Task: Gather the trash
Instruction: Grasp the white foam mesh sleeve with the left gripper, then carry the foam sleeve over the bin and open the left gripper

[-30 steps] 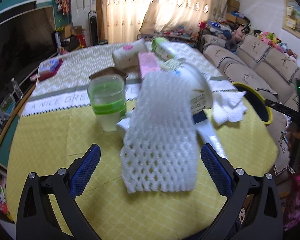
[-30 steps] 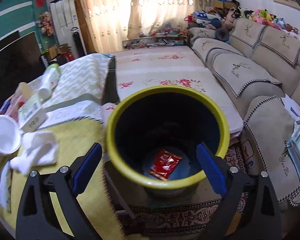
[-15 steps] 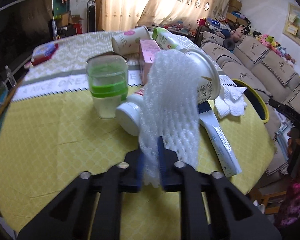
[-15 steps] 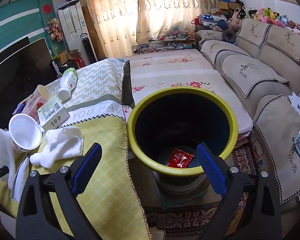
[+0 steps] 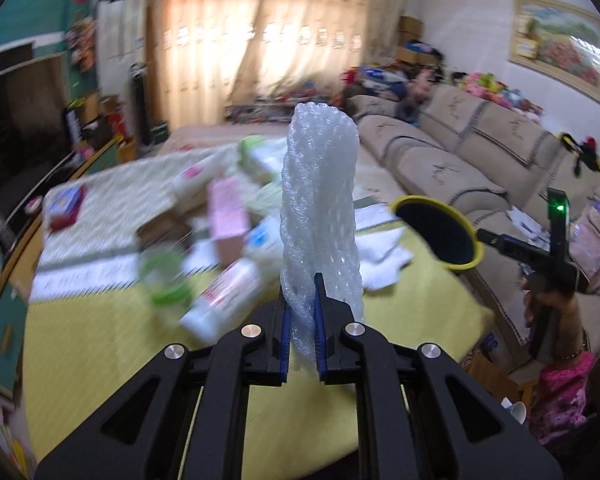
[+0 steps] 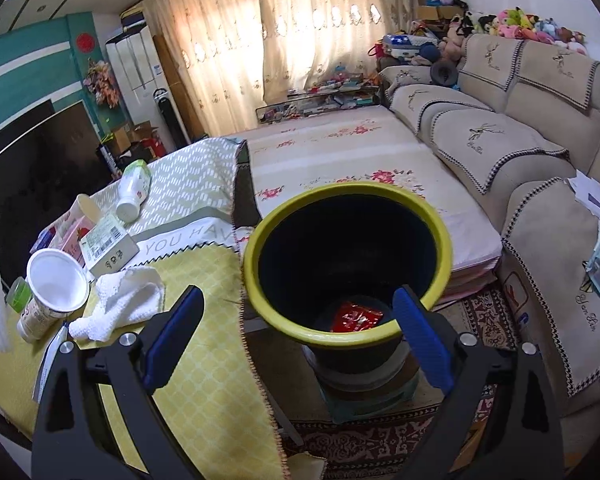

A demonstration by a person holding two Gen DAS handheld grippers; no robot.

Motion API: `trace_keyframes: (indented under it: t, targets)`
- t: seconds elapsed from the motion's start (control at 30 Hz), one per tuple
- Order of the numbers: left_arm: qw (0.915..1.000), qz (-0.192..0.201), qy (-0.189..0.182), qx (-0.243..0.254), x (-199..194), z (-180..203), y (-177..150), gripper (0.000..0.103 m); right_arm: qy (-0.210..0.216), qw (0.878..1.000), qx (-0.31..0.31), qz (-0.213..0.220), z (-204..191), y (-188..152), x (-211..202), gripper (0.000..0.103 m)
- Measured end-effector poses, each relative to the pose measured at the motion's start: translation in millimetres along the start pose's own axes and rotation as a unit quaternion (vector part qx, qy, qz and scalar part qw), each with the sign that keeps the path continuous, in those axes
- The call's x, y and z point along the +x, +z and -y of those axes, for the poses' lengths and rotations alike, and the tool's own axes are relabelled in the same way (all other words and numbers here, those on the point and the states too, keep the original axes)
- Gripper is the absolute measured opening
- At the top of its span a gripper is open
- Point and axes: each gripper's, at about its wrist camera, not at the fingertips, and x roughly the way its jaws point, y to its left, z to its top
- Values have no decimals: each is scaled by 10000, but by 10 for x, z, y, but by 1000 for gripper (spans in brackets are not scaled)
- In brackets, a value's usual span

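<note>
While left jaws pinch foam netting (image 5: pixel 320 216), right jaws wide, cluttered yellow tablecloth (image 5: pixel 100 344), beige sofa (image 6: pixel 540 128)

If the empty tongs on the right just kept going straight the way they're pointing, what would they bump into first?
Most likely the bin: the right tongs stand open and empty, aimed at its yellow rim and dark mouth, with a red wrapper at the bottom. Nothing shows in between, though depth is hard to judge.

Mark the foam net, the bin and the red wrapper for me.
foam net (image 5: pixel 320 208), left wrist view, middle of the mesh sleeve.
bin (image 6: pixel 342 336), right wrist view, near yellow rim.
red wrapper (image 6: pixel 356 319), right wrist view, centre of the packet at the bin's bottom.
</note>
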Motion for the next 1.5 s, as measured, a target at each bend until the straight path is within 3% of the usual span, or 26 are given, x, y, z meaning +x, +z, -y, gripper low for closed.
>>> trace_keyframes:
  t: [0.23, 0.37, 0.5, 0.73, 0.8, 0.87, 1.0, 1.1, 1.2, 1.3, 1.5]
  targets:
    - [9950, -59, -677, 727, 496, 811, 417, 10, -396, 9985, 209, 307, 278, 22, -217, 91]
    - [9910, -189, -969, 900, 893, 1209, 642, 11, -650, 9961, 308, 502, 449, 45, -362, 91]
    - [9869, -428, -1094, 1105, 1340, 1565, 842, 11, -875, 9928, 464, 672, 643, 58, -487, 91]
    - [9813, -848, -1071, 1354, 2155, 2024, 1138, 12, -890, 9913, 697, 672, 822, 25, -470, 92]
    - [9821, -850, -908, 1413, 2340, 2123, 1196, 24, -872, 9915, 710, 656, 840, 14, -465, 92]
    - [9830, -813, -723, 1478, 2515, 2202, 1234, 66, -856, 9917, 709, 651, 832, 10, -465, 92]
    - [9860, -743, -414, 1432, 2689, 2193, 1292, 68, -852, 9916, 721, 653, 833, 11, -466, 92]
    - [9905, -665, -574, 1062, 2503, 2040, 1353, 68, -856, 9916, 720, 647, 838, 12, -462, 92]
    - [9933, -322, -655, 896, 2026, 1834, 1332, 69, -791, 9923, 721, 618, 821, 12, -443, 93]
    - [9950, 74, -611, 784, 1561, 1629, 1279, 78, -654, 9946, 617, 527, 703, 8, -373, 93]
    - [9961, 763, -21, 431, 562, 912, 978, 88, -66, 9994, 49, 340, 124, 12, -208, 93]
